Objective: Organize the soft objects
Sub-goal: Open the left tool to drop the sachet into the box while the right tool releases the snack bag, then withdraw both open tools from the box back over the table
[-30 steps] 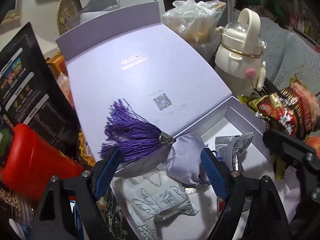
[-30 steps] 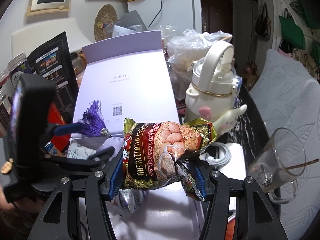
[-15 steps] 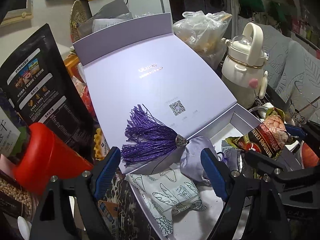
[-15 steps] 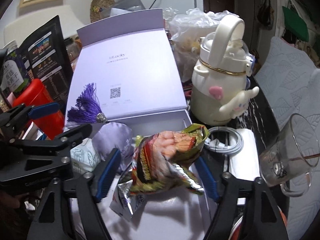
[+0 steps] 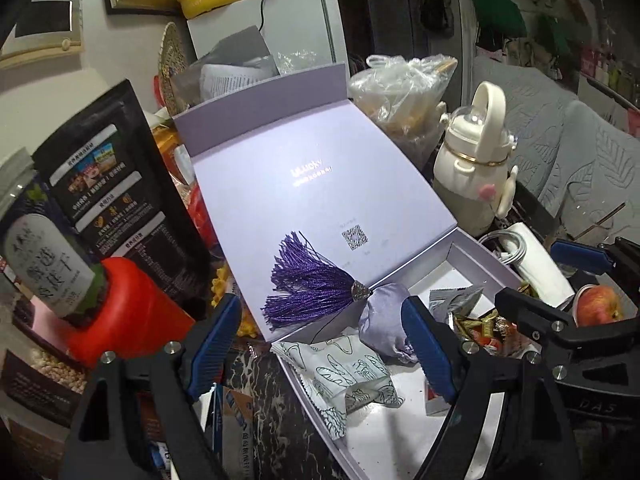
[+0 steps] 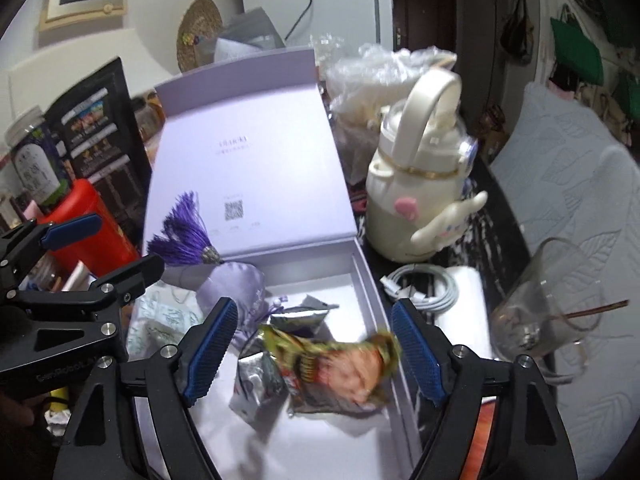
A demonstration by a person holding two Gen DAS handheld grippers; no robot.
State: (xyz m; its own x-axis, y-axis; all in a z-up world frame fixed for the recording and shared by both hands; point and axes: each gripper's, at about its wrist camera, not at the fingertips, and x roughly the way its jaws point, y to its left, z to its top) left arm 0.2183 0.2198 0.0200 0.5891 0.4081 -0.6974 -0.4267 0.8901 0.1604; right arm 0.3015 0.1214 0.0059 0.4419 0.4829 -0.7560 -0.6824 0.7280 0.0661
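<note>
An open lavender box (image 6: 372,280) holds a lavender satin pouch (image 6: 234,284) whose purple tassel (image 6: 184,236) lies up the raised lid (image 5: 320,184). Also inside are a white patterned packet (image 5: 352,372), a silver sachet (image 6: 256,384) and a red-and-gold snack bag (image 6: 340,368), which is blurred. My right gripper (image 6: 316,312) hangs open over the box. The snack bag lies loose below its pads, which do not touch it. My left gripper (image 5: 320,320) is open above the box's left edge, empty. The pouch (image 5: 380,320) sits just inside its right finger.
A cream cartoon bottle (image 6: 416,196) stands right of the lid, with a white cable and charger (image 6: 428,284) and a glass cup (image 6: 548,304) nearer. An apple (image 5: 598,304) lies at the right. A red container (image 5: 124,312) and a black bag (image 5: 104,184) crowd the left.
My right gripper opened and let go of the snack bag, which dropped into the box. My left gripper rose and drew back from the pouch.
</note>
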